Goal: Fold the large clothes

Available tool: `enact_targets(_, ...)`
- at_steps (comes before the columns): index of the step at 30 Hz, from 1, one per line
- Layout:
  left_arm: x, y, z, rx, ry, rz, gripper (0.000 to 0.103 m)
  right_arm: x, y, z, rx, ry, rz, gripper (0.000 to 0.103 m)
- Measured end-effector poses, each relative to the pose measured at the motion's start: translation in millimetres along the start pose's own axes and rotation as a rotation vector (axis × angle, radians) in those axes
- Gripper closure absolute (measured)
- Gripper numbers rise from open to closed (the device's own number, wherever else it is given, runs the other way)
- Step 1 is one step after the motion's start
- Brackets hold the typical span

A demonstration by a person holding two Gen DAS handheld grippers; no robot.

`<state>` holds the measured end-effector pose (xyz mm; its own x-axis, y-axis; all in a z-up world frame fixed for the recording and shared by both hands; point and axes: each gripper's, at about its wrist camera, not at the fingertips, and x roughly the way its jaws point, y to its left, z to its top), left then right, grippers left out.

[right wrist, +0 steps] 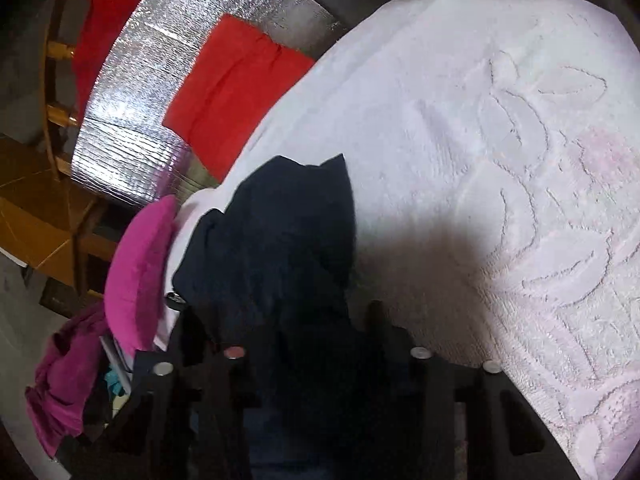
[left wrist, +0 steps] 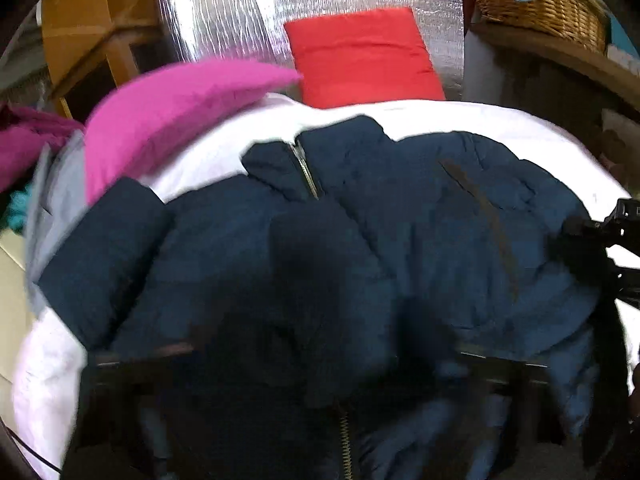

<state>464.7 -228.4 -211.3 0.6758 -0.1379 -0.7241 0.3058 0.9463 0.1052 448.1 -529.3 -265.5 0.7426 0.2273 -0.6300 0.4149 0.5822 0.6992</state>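
Nearest the left wrist camera, the left gripper [left wrist: 340, 344] is buried in the navy jacket [left wrist: 360, 240]; its fingers look pinched on a fold of the fabric, though blur and shadow make that hard to confirm. The right gripper [right wrist: 316, 344] pinches another part of the jacket, which bunches up between its fingers [right wrist: 376, 320]. The jacket lies spread on a white towel [right wrist: 480, 120], zipper [left wrist: 306, 168] upward, one sleeve [left wrist: 104, 252] out to the left. A pink cushion [left wrist: 176, 108] lies just beyond the sleeve. Farther off, a red cloth [left wrist: 364, 56] lies on a silver mat [left wrist: 224, 12]. A wicker basket [left wrist: 540, 4] stands far right.
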Motion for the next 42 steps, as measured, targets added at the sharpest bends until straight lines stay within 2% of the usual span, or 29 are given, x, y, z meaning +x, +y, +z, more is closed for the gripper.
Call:
enact_targets(1, 3, 5, 0, -0.022, 0.012, -0.029, 0.068, 0, 1, 0, -0.001, -0.001, -0.004, 0.063)
enact_targets(2, 3, 9, 0, -0.035, 0.017, -0.033, 0.079, 1, 4, 0, -0.009, -0.005, -0.016, 0.064)
enact_targets(3, 1, 16, 2, -0.053, 0.016, -0.020, 0.086, 1, 5, 0, -0.015, -0.009, -0.024, 0.064)
enact_targets(11, -24, 100, 10, -0.268, 0.002, -0.022, 0.087, -2, 2, -6, 0.010, -0.019, -0.048, 0.064)
enact_targets(13, -27, 111, 8, -0.298, 0.031, -0.035, 0.081, -8, 8, -6, -0.006, -0.023, -0.086, 0.060)
enact_targets(14, -28, 115, 7, -0.310, 0.043, -0.039, 0.071, -17, 17, -6, -0.034, -0.051, -0.116, 0.055)
enact_targets(15, -33, 120, 5, -0.325, 0.046, -0.041, 0.056, -25, 23, -6, -0.060, -0.084, -0.135, 0.053)
enact_targets(17, -40, 125, 3, -0.331, 0.029, -0.001, 0.039, -53, 44, -9, -0.141, -0.213, -0.164, 0.044)
enact_targets(19, -49, 130, 2, -0.314, 0.001, 0.058, 0.039, -71, 62, -16, -0.210, -0.275, -0.096, 0.043)
enact_targets(20, -53, 132, 2, -0.304, -0.012, 0.087, 0.038, -72, 69, -19, -0.230, -0.262, -0.038, 0.043)
enact_targets(22, -58, 136, 1, -0.306, -0.026, 0.134, 0.036, -54, 80, -27, -0.219, -0.138, 0.139, 0.042)
enact_targets(24, -61, 144, -2, -0.321, -0.026, 0.167, 0.034, -24, 81, -36, -0.137, -0.004, 0.245, 0.041)
enact_targets(26, -61, 152, -6, -0.326, -0.016, 0.203, 0.033, 9, 81, -47, -0.060, 0.111, 0.293, 0.040)
enact_targets(29, -57, 164, -14, -0.320, 0.002, 0.259, 0.033, 36, 82, -56, -0.026, 0.142, 0.263, 0.032)
enact_targets(31, -55, 174, -21, -0.326, 0.020, 0.277, 0.033, 48, 84, -61, 0.021, 0.183, 0.301, 0.031)
enact_targets(33, -53, 184, -24, -0.345, 0.032, 0.287, 0.033, 45, 98, -67, 0.037, 0.209, 0.454, 0.031)
enact_targets(34, -53, 190, -25, -0.365, 0.035, 0.289, 0.033, 37, 113, -70, 0.013, 0.224, 0.601, 0.031)
enact_targets(36, -55, 197, -26, -0.403, 0.030, 0.281, 0.033, 19, 139, -75, -0.045, 0.267, 0.822, 0.031)
enact_targets(37, -57, 200, -26, -0.420, 0.024, 0.275, 0.033, 6, 150, -76, -0.101, 0.263, 0.877, 0.031)
enact_targets(38, -59, 201, -26, -0.428, 0.020, 0.272, 0.033, -2, 154, -76, -0.138, 0.241, 0.875, 0.029)
enact_targets(39, -60, 201, -26, -0.432, 0.014, 0.267, 0.033, -9, 154, -75, -0.183, 0.202, 0.830, 0.028)
enact_targets(40, -61, 200, -25, -0.431, 0.008, 0.260, 0.033, -10, 151, -72, -0.197, 0.179, 0.775, 0.025)
enact_targets(42, -63, 195, -24, -0.422, -0.004, 0.246, 0.033, -6, 130, -62, -0.160, 0.139, 0.600, 0.025)
